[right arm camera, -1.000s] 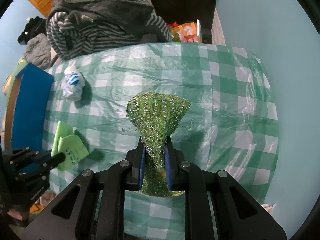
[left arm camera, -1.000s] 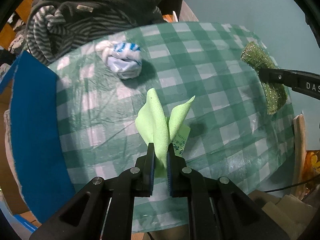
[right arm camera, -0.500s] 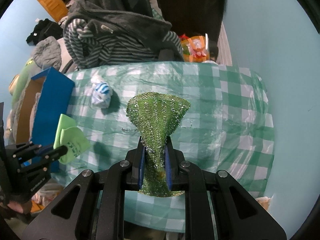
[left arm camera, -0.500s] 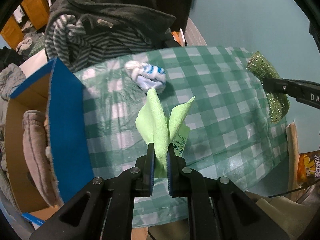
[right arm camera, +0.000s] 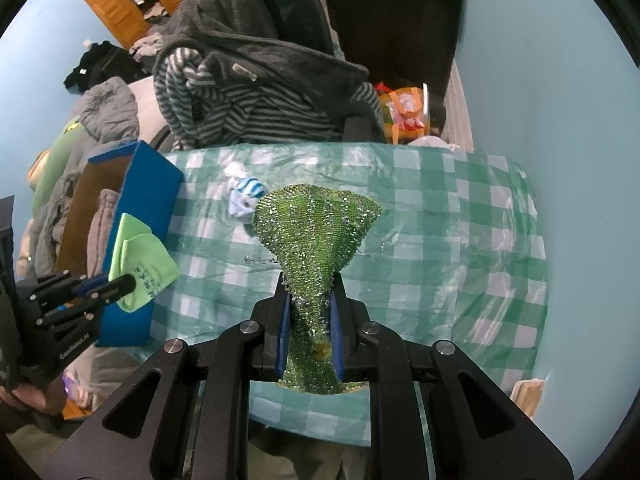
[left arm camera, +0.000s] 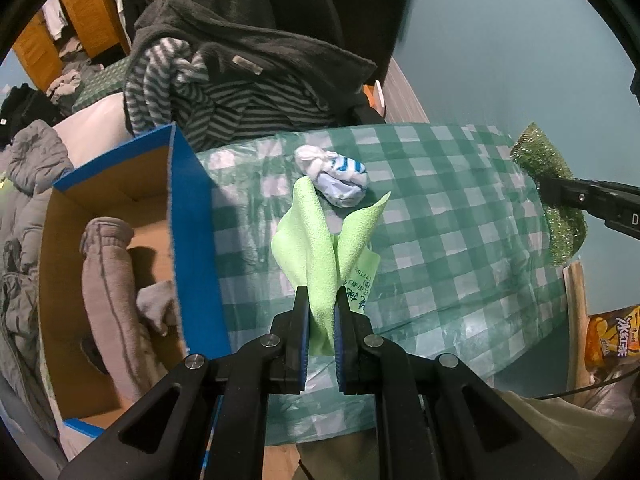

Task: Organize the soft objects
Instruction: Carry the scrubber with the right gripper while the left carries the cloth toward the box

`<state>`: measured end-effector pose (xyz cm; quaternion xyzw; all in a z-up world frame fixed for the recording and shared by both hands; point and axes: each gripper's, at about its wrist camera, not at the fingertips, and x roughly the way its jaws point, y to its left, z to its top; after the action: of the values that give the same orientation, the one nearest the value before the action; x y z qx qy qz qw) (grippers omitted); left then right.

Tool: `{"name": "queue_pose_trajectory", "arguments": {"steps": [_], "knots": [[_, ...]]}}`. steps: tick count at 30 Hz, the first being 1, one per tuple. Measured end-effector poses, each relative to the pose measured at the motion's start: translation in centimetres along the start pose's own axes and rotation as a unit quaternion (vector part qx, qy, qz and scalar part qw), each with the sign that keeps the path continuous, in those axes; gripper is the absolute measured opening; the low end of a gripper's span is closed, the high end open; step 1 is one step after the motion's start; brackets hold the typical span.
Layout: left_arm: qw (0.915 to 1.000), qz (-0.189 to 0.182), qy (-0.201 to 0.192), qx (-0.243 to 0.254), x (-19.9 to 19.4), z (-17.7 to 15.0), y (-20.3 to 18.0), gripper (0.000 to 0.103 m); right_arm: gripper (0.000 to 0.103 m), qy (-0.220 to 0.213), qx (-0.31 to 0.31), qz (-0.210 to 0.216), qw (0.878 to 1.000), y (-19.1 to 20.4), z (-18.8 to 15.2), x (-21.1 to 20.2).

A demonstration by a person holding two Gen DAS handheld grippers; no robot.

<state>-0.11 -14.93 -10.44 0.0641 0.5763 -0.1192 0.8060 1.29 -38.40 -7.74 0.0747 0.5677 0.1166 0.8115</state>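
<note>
My left gripper (left arm camera: 321,300) is shut on a light green cloth (left arm camera: 316,236) with a printed tag, held above the green checked table (left arm camera: 460,248) near the blue box's wall. My right gripper (right arm camera: 309,284) is shut on a green sequined cloth (right arm camera: 316,232), lifted over the middle of the table. Each gripper shows in the other view: the right gripper (left arm camera: 546,192) with the sequined cloth (left arm camera: 560,224) at the table's right end, the left gripper (right arm camera: 130,280) with the green cloth (right arm camera: 140,256) beside the box. A rolled white and blue sock (left arm camera: 340,176) lies on the table.
An open blue cardboard box (left arm camera: 188,216) stands left of the table with grey garments (left arm camera: 108,280) inside. A chair behind the table carries a dark fleece and a striped top (left arm camera: 240,92). A light blue wall runs along the right. A snack bag (left arm camera: 612,340) sits low on the right.
Both grippers have risen with their cloths still held. The table looks smaller and farther, and the open box with the grey garments has come into the left wrist view.
</note>
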Motion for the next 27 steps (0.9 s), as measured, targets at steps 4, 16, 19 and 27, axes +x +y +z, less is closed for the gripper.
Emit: {"name": "queue_pose_trajectory", "arguments": {"steps": [4, 16, 19, 27], "knots": [[1.0000, 0.001, -0.006, -0.005, -1.0, 0.0, 1.0, 0.010, 0.015, -0.008, -0.006, 0.003, 1.000, 1.4, 0.4, -0.7], [0.9993, 0.021, -0.026, -0.017, -3.6, -0.1, 4.5, 0.010, 0.015, -0.022, -0.028, 0.029, 0.999, 6.2, 1.7, -1.4], [0.9989, 0.024, -0.030, -0.028, -4.2, -0.3, 5.7, 0.010, 0.015, -0.022, -0.034, 0.034, 0.999, 7.3, 2.0, -1.4], [0.9975, 0.028, -0.030, -0.057, -4.6, -1.0, 8.3, 0.010, 0.015, -0.018, -0.051, 0.046, 0.997, 10.1, 2.5, -1.1]]}}
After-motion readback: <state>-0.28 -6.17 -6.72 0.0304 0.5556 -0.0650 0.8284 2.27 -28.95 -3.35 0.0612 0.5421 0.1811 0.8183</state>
